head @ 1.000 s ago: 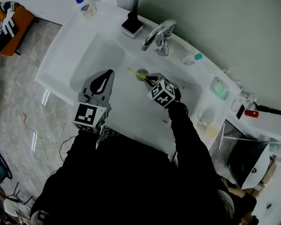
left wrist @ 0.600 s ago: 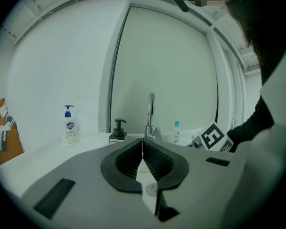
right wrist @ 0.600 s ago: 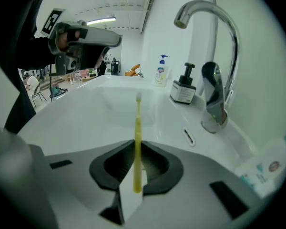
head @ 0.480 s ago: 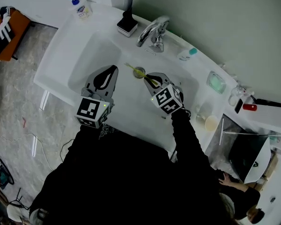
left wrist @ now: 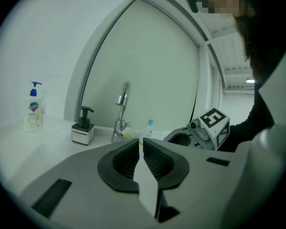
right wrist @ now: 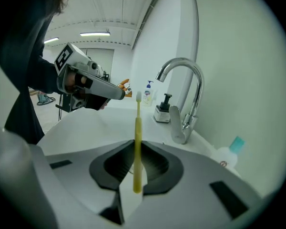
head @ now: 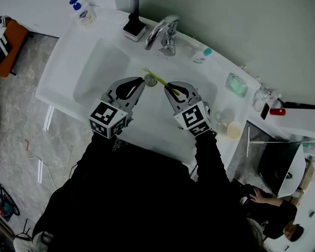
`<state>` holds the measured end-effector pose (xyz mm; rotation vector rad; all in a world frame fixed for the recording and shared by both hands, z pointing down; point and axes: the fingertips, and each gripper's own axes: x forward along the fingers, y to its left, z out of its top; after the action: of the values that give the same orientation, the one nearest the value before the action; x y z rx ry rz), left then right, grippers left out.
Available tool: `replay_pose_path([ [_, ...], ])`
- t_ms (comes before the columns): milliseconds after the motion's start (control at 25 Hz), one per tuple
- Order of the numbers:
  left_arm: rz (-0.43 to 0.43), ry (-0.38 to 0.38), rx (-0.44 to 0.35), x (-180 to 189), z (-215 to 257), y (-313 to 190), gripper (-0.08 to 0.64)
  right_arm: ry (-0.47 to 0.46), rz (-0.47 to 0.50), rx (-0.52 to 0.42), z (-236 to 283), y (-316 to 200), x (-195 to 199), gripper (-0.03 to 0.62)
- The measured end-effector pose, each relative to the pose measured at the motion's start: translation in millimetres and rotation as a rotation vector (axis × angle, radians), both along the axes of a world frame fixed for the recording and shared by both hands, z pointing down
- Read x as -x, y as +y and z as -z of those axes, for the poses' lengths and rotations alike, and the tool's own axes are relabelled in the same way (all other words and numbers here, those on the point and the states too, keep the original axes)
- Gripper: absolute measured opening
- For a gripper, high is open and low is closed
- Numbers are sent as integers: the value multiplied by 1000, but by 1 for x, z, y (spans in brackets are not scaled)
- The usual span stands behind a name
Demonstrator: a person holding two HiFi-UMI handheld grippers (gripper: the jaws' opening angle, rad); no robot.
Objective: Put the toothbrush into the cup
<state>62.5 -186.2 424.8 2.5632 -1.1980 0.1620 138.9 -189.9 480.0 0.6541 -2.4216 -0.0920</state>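
Right gripper clamped on toothbrush, held above sink basin; left gripper jaws together, empty. Pickup done; carrying to cup on counter and insertion not yet done

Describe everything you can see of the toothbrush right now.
The toothbrush is slim, yellow and plastic-looking, with a small pale bristle head at its far end. The right gripper is shut on the lower part of the handle, and the butt end sticks out a little behind the pads. The brush points straight out along the jaws, held in the air over the white sink, touching nothing else that shows.
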Motion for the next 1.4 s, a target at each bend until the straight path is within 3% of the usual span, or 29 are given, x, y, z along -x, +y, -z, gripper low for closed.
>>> replay_pose_path([
  [80, -38, 38, 30, -9, -2, 1, 43, -26, -21, 0, 7, 4, -3, 51],
  [160, -69, 68, 70, -17, -6, 3, 139, -63, -44, 3, 13, 9, -5, 51],
  [240, -89, 93, 99, -23, -8, 3, 155, -84, -60, -2, 18, 13, -7, 51],
  [360, -118, 134, 128, -31, -7, 3, 155, -93, -66, -19, 23, 17, -9, 51],
  [520, -198, 116, 130, -47, -3, 8, 156, -113, -77, -54, 32, 19, -8, 51],
  [840, -277, 135, 121, -63, 9, 13, 155, -135, -68, -58, 37, 29, 1, 51],
  [1040, -298, 138, 119, -65, 10, 15, 152, -152, -89, -41, 35, 32, 2, 51],
  [1400, -292, 122, 69, -58, 18, 10, 63, -179, -116, -41, 38, 32, 10, 51],
])
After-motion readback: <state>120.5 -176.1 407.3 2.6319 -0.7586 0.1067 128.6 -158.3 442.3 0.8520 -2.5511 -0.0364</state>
